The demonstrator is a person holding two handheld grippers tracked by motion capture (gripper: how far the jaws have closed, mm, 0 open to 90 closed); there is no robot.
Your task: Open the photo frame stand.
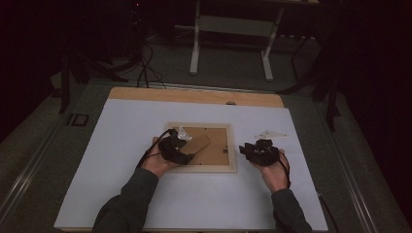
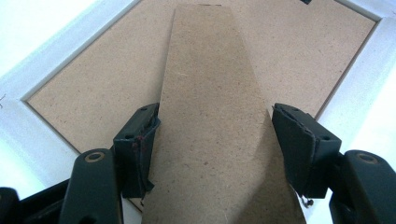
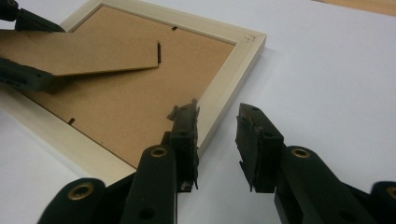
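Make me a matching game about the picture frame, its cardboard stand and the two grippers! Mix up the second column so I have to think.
Things:
1. picture frame
2. cardboard stand
3. left gripper
4. right gripper

Descriptions:
A. open over the white table cover, just beside the frame's edge
B. lies face down, brown backing up
C. lifted up off the backing
D. its two jaws stand on either side of the stand

Pairs: 1-B, 2-C, 3-D, 4-A
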